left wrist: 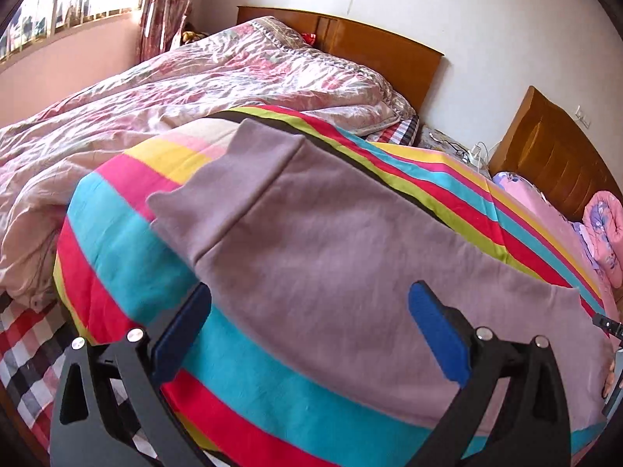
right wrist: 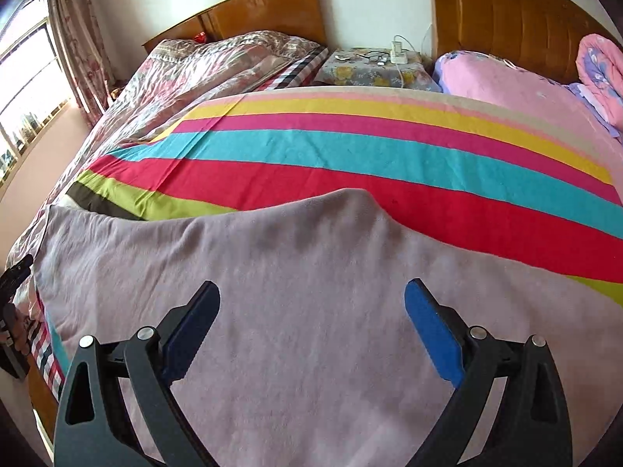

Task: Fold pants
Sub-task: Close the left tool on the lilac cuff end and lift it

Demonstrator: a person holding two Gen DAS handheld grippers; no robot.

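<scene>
Mauve-grey pants [left wrist: 350, 241] lie spread flat on a rainbow-striped sheet [left wrist: 128, 241], with a ribbed band end [left wrist: 218, 179] at the far left. My left gripper [left wrist: 311, 303] is open and empty, hovering over the near edge of the pants. In the right wrist view the pants [right wrist: 296, 311] fill the foreground on the striped sheet [right wrist: 350, 155]. My right gripper [right wrist: 311, 299] is open and empty above the fabric. The other gripper's tip shows at the left edge of that view [right wrist: 15, 272].
A crumpled pink floral quilt [left wrist: 155, 101] lies on the far bed with a wooden headboard [left wrist: 373, 46]. A nightstand [right wrist: 373, 68] holds a charger and cables. A pink pillow [right wrist: 506, 81] and a rolled blanket [right wrist: 599, 66] sit at right. A window [right wrist: 23, 89] is at left.
</scene>
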